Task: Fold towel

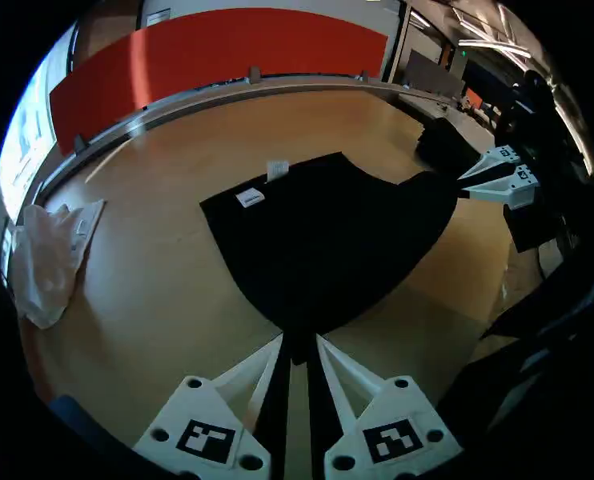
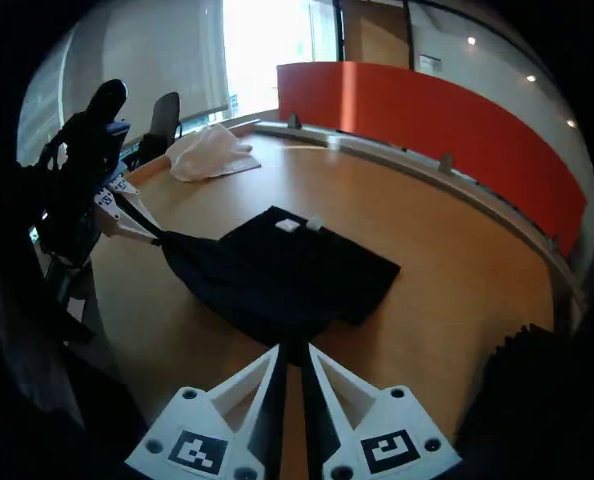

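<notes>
Bare table (image 1: 153,264) lying open left of black towel (image 1: 329,240) in left gripper view, broad free wood running toward red divider (image 1: 217,56). Divider and rail closing off far edge. White cloth heap (image 1: 49,256) sitting near table edge, well apart from towel. Left gripper (image 1: 299,342) and right gripper (image 2: 294,348) each clamping towel corner, fabric stretching between, barring straight pass at near edge.
</notes>
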